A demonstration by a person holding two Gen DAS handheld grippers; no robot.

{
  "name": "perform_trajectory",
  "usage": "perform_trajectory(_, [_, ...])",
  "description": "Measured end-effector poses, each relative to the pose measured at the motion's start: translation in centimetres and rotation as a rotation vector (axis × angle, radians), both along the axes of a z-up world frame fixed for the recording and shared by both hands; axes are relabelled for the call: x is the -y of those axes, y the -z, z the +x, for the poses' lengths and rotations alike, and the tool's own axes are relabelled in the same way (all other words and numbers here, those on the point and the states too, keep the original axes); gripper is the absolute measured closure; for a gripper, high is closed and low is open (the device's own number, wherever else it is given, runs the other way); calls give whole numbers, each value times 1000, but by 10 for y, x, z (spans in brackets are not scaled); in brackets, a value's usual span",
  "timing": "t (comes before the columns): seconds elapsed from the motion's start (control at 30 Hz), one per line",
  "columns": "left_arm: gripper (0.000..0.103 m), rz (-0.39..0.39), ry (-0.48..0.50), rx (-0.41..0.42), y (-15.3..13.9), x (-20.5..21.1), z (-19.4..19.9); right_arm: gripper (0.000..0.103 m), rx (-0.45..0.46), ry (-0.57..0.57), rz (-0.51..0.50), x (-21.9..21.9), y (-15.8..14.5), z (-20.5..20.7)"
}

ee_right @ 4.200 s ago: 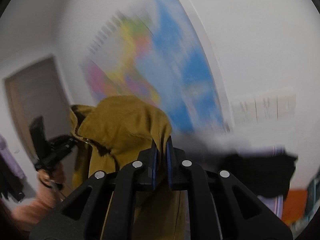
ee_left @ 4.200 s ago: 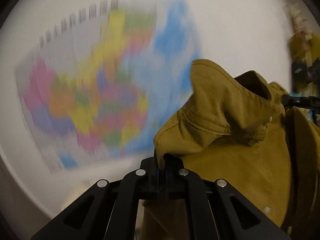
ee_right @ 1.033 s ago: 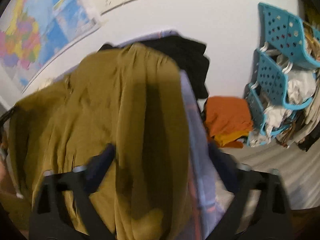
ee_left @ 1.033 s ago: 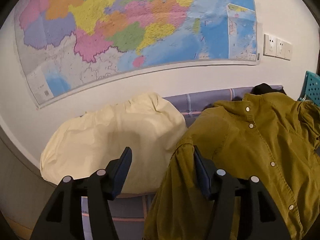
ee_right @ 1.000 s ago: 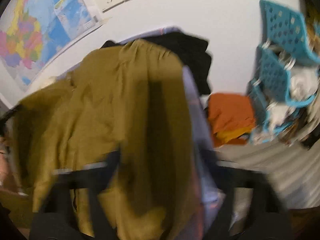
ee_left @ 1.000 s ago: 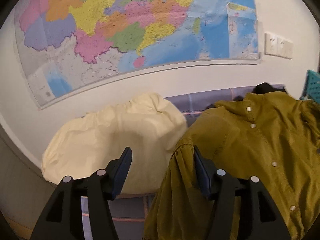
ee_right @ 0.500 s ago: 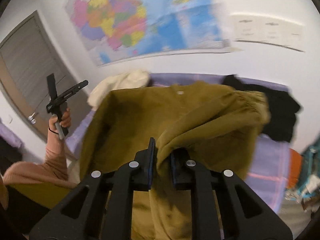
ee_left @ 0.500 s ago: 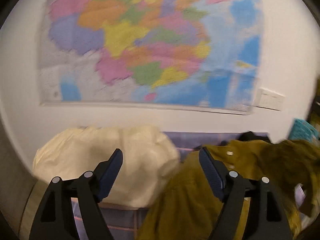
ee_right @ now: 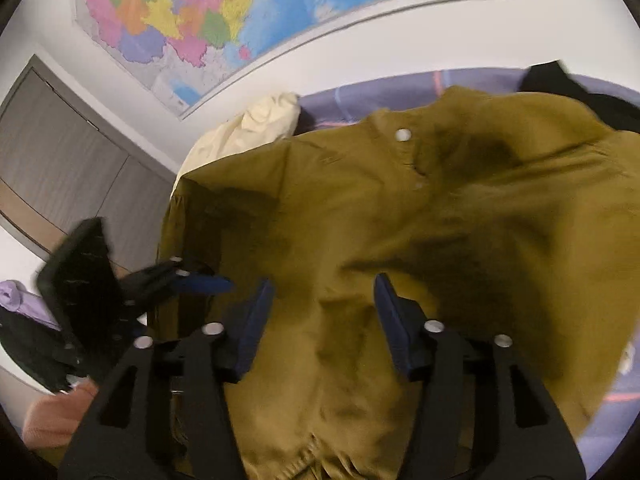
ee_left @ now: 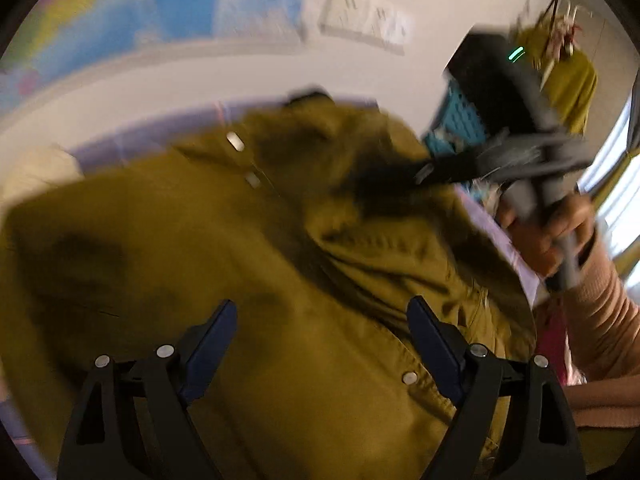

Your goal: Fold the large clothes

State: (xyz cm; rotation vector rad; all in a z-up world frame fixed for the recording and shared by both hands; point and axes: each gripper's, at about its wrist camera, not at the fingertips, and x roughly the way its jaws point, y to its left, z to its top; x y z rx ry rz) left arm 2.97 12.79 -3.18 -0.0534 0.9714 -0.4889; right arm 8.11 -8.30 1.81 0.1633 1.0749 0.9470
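Item: mustard-olive button-front shirt [ee_right: 360,216], lying spread, front up, over a lilac checked bed cover [ee_right: 400,80]; a sleeve is lying folded across the chest in the right wrist view, so a first fold is judged to be laid and the body folds not yet made. Left gripper [ee_left: 320,344]: hovering over the lower front of the shirt with fingers spread wide, nothing between them; it is also showing at the left edge of the right wrist view [ee_right: 192,280], beside the shirt's left side seam. Right gripper [ee_right: 320,312]: hanging over the folded sleeve with jaws parted and empty; in the left wrist view it is showing blurred at upper right [ee_left: 500,160], its handle gripped by the person's right hand [ee_left: 548,232]. Both tools are judged to be open so the cloth is lying flat before the next pinch. Surroundings: a cream pillow [ee_right: 248,128] sitting at the shirt's left shoulder, touching or just beside it; a black garment [ee_right: 560,80] lying beyond the collar; a coloured wall map [ee_right: 240,12]; wall sockets [ee_left: 364,20]; a turquoise basket [ee_left: 460,116] behind the right gripper. The pillow and the black garment are crowding the head of the bed and could be limiting room for smoothing.
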Motion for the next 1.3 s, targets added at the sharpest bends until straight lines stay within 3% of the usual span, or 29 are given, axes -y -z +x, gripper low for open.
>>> perform_trajectory(0.13, [19,-5,44,-37,16,20,4,27,89,-22,-65,39,-3,-38])
perform_trajectory(0.2, [19,-21,41,-52,19,22,8,25,95,-46,-124,47,8,-55])
perform_trajectory(0.27, [19,-37,28,-54,21,18,13,36,59,-73,-170,52,28,-69])
perform_trajectory(0.33, [19,-44,9,-49,18,10,13,85,-25,-99,-135,50,45,-75])
perform_trajectory(0.37, [19,-43,-4,-42,14,5,14,90,-52,-107,-80,50,45,-76])
perform_trajectory(0.5, [19,-19,-82,32,-20,-30,14,94,-63,-144,245,34,16,-77])
perform_trajectory(0.63, [19,-1,-185,167,-72,-70,1,94,-54,-172,364,-4,8,-69])
perform_trajectory(0.67, [19,17,-206,186,-79,-76,-3,94,-71,-186,350,-16,14,-67])
perform_trajectory(0.7, [19,37,-224,200,-86,-80,-7,92,-80,-198,320,-24,20,-66])
perform_trajectory(0.8, [19,67,-207,181,-82,-78,-14,73,-52,-185,121,-35,41,-64])
perform_trajectory(0.9, [19,126,-135,117,-53,-52,-22,60,-22,-142,92,-6,38,-56])
perform_trajectory(0.93, [19,133,-114,96,-44,-47,-24,43,14,-90,97,9,28,-49])
perform_trajectory(1.03, [19,118,-24,18,-13,-24,-27,25,154,90,95,61,1,-33])
perform_trajectory(1.1, [19,139,15,-9,2,-12,-28,16,236,252,12,95,-4,-17])
perform_trajectory(1.17, [19,176,44,-42,16,-2,-27,13,211,340,-71,113,9,7])
perform_trajectory(1.23, [19,272,41,-64,31,5,-22,13,104,353,-71,125,34,26])
perform_trajectory(1.3, [29,372,23,-76,45,6,-15,16,51,353,-97,129,57,40])
